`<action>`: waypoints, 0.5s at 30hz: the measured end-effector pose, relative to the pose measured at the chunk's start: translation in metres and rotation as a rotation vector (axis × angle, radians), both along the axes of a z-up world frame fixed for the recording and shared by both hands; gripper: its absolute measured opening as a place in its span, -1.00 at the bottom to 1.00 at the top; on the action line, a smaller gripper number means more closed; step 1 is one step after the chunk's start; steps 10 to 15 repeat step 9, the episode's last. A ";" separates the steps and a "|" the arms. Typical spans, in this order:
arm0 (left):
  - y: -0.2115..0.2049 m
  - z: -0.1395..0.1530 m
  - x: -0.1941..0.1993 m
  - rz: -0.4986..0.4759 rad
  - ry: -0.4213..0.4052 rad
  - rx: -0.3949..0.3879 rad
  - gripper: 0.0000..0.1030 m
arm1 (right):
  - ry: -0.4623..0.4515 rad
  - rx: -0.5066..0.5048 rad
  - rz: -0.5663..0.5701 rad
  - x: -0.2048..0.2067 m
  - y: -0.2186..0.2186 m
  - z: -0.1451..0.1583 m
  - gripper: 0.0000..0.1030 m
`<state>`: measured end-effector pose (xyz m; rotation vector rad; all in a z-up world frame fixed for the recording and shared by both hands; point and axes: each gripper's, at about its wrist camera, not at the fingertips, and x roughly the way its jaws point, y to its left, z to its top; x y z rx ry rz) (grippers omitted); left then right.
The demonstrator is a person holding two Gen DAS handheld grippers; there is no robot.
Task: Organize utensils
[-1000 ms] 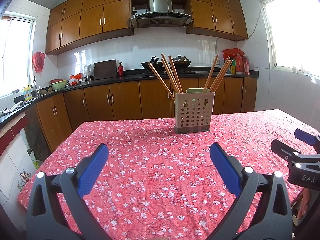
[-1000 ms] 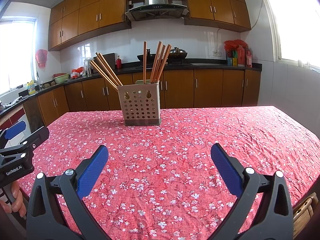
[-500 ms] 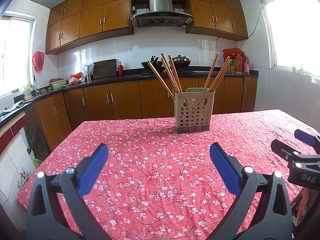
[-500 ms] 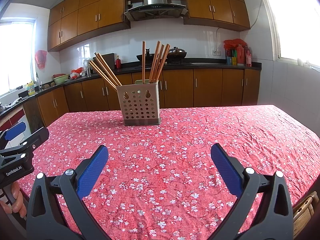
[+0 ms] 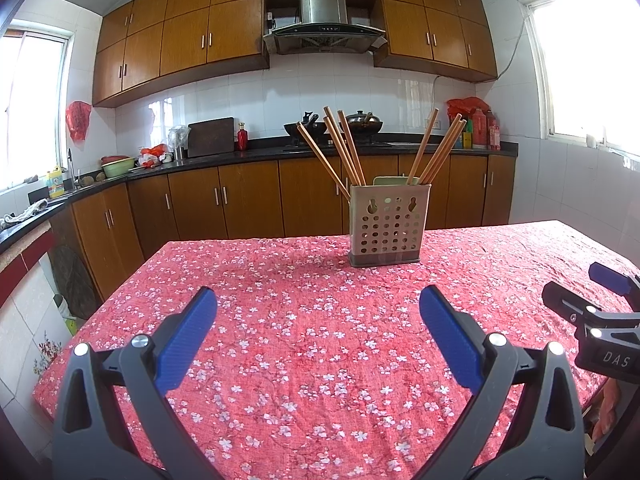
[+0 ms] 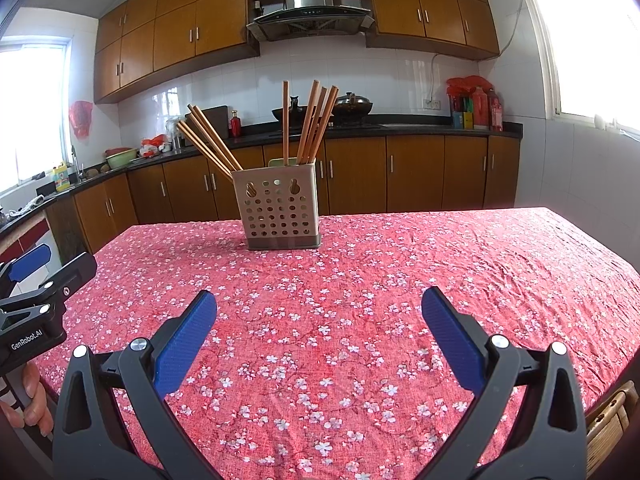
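Note:
A beige perforated utensil holder (image 5: 387,225) (image 6: 277,207) stands upright on the far middle of the red flowered tablecloth (image 5: 312,328) (image 6: 360,280). Several wooden chopsticks (image 5: 340,150) (image 6: 312,120) lean out of it in two bunches, left and right. My left gripper (image 5: 318,320) hovers open over the near part of the table, well short of the holder, with nothing between its blue pads. My right gripper (image 6: 319,322) is likewise open and empty, with the holder ahead and slightly left. Each gripper shows at the edge of the other's view.
Wooden kitchen cabinets (image 5: 248,200) and a black counter (image 5: 256,154) with a cutting board, bowls and bottles run behind the table. A wok (image 6: 352,104) sits under the range hood. A wicker chair (image 6: 608,420) stands at the table's near right corner. A hand (image 6: 32,404) holds the left gripper's handle.
The right wrist view has drifted slightly, so the holder sits a touch lower and further left in it. Both grippers stay open and empty.

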<state>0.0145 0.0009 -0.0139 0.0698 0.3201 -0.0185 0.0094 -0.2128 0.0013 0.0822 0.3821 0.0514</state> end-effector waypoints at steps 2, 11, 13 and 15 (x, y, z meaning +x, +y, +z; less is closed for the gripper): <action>0.000 -0.002 0.001 0.001 0.005 -0.003 0.92 | 0.000 0.000 0.000 0.001 -0.001 0.000 0.97; 0.002 -0.003 0.004 0.001 0.018 -0.018 0.92 | 0.001 0.003 -0.003 0.001 0.000 0.001 0.97; 0.002 -0.003 0.004 0.001 0.018 -0.018 0.92 | 0.001 0.003 -0.003 0.001 0.000 0.001 0.97; 0.002 -0.003 0.004 0.001 0.018 -0.018 0.92 | 0.001 0.003 -0.003 0.001 0.000 0.001 0.97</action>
